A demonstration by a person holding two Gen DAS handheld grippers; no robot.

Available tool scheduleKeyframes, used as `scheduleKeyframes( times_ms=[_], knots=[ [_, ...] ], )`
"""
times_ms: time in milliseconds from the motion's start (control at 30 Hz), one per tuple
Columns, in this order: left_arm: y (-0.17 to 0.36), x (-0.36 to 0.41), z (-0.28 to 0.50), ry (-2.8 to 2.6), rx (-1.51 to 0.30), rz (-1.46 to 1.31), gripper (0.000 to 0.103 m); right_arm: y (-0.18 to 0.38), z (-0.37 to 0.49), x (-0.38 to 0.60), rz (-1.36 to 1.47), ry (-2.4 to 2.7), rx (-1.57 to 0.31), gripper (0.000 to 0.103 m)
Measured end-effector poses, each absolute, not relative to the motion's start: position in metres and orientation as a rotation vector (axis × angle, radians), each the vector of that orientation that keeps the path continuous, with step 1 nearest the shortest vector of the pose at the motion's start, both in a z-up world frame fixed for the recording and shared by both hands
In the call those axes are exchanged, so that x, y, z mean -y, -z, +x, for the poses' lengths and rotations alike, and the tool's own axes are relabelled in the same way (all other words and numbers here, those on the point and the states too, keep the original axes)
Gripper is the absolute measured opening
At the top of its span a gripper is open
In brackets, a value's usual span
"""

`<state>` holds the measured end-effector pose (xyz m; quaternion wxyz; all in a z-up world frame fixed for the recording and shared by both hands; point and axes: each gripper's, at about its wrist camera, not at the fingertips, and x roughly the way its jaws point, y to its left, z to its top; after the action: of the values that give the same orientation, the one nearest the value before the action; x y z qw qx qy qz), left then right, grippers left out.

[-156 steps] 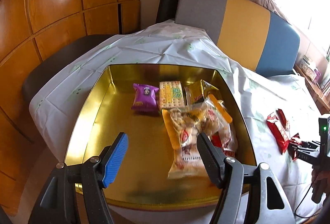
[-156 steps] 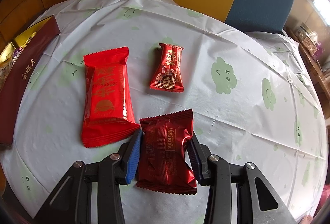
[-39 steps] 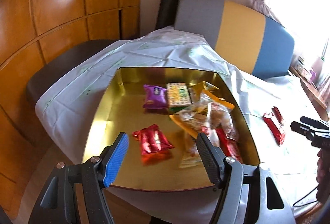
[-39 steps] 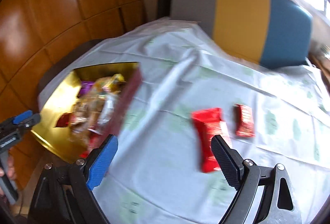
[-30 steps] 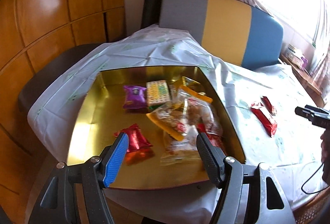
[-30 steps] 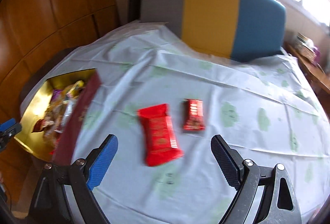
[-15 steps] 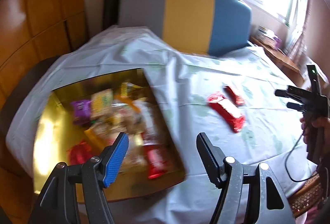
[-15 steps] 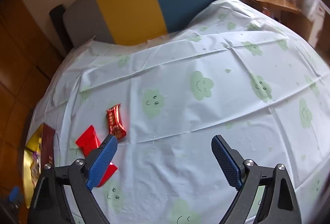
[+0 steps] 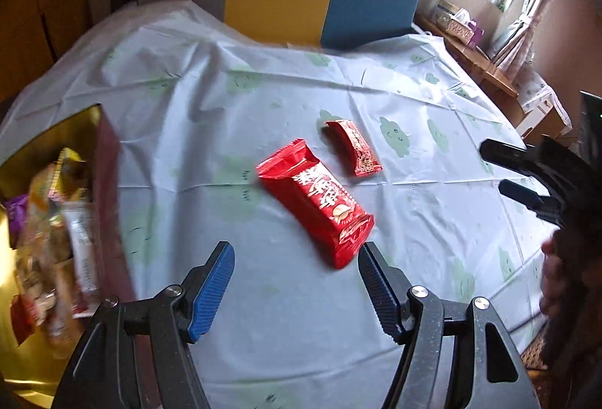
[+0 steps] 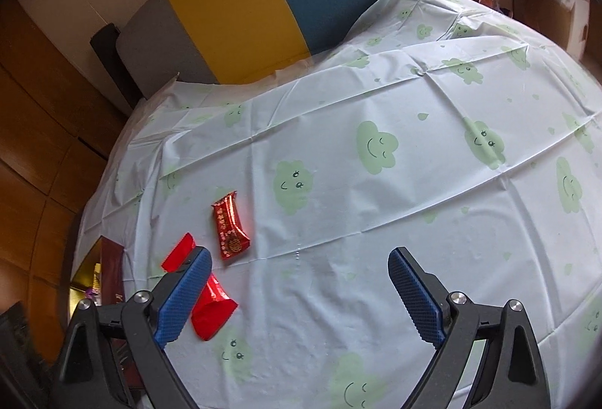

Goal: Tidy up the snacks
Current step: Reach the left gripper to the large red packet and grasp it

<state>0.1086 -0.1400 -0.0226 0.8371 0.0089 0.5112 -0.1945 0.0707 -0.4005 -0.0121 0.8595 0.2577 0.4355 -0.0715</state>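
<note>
Lying on tablecloth (image 9: 233, 115), large red packet (image 9: 315, 199) white lettering unreadable, left tongs (image 9: 295, 271) spread

snack box (image 9: 107, 160) blurred, cut off left

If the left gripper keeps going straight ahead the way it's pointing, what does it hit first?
Most likely the large red snack packet: it lies just ahead of the open left gripper, its near end between the fingers' line. Depth is hard to judge; the tablecloth may come first.
</note>
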Motion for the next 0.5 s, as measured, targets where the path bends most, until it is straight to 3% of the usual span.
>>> scheduleKeyframes(
  times_ms=[200,333,500],
  knots=[
    [0.048,0.168,0.137,0.384,-1.147,0.009,0.07,0.012,0.071,0.403,0.582,0.135,-0.916,0.097],
    [0.059,0.185,0.153,0.348,-1.16,0.013,0.078,0.013,0.072,0.401,0.592,0.115,-0.923,0.097],
    [0.074,0.199,0.169,0.303,-1.176,0.033,0.079,0.012,0.074,0.402,0.604,0.105,-0.923,0.098]
  ],
)
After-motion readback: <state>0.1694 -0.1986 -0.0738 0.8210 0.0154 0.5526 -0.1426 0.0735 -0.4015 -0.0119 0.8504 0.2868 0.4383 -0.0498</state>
